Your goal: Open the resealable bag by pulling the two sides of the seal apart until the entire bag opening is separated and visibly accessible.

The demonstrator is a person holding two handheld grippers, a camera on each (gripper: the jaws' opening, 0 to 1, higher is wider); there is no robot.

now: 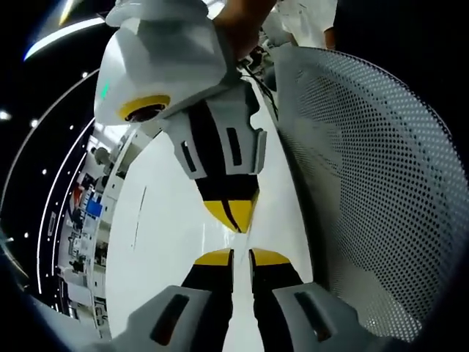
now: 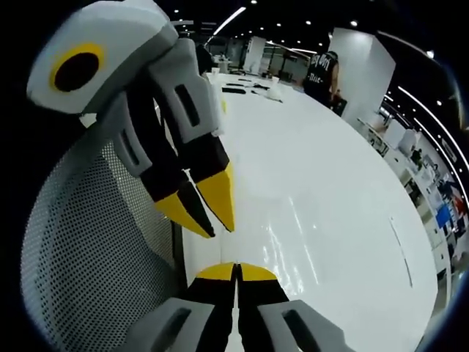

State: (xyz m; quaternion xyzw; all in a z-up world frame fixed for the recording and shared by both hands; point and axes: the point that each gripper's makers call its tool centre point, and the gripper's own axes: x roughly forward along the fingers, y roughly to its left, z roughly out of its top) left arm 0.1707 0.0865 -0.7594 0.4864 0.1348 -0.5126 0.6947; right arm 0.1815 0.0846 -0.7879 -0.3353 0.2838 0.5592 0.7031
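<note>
left gripper [image 1: 240, 257] pressed together | right gripper [image 2: 236, 271] pressed together | mesh basket [image 1: 366, 169] beside | white table [image 2: 330, 191]

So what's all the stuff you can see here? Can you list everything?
table: one, glossy white, under both grippers.
mesh chair back: one, white with small holes, beside the table; also at the left of the right gripper view.
things on the far table end: a few, dark, too small to tell.
shelves and clutter: several, mixed colours, beyond the table edge.
person: one, dark top, standing far off.
resealable bag: cannot make one out.
left gripper: grey and black, yellow tips, jaws together.
right gripper: same colours, jaws together.
</note>
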